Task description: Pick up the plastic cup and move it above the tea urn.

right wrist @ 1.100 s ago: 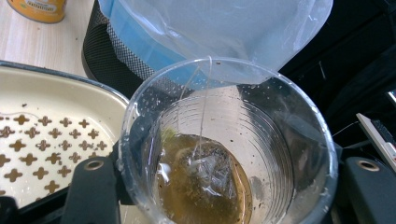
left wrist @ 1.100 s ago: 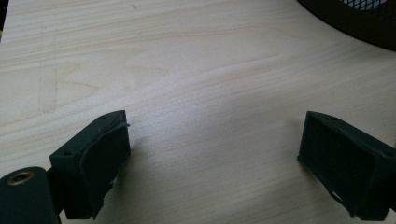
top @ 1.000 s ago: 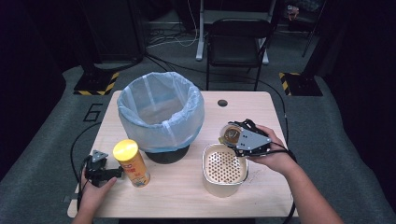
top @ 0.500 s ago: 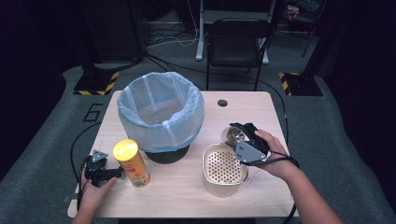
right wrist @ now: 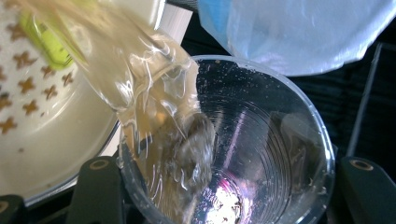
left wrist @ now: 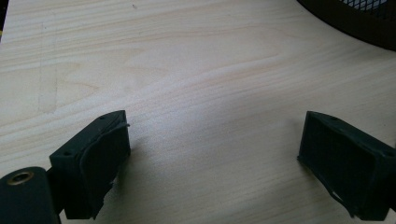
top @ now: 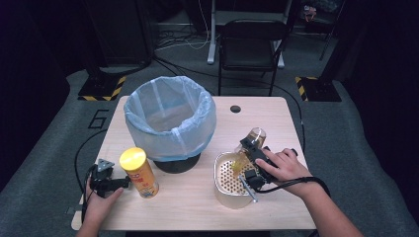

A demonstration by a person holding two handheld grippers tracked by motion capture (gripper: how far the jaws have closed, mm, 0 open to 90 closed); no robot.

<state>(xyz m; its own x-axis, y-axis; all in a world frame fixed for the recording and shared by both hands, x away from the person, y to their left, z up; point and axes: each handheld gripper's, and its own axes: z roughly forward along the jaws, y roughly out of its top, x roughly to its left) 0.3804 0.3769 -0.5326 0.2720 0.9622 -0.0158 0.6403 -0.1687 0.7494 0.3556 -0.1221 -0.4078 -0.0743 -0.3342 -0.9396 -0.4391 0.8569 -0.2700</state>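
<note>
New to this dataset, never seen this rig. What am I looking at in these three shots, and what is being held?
No robot arm here: a person sits at a wooden table with a hand-held two-jaw gripper in each hand.

The high view comes from a fixed camera above the person's side. The other two pictures come from cameras riding on the grippers, looking along their black jaws.

On the table: a bin lined with a blue bag, a yellow-lidded can and a cream perforated strainer tub.

The left gripper rests beside the can; its own view shows jaws apart over bare wood.

The right gripper clamps a clear plastic cup, tipped so yellowish liquid pours into the strainer tub. Its jaws have just been closing, with the cup between them.
</note>
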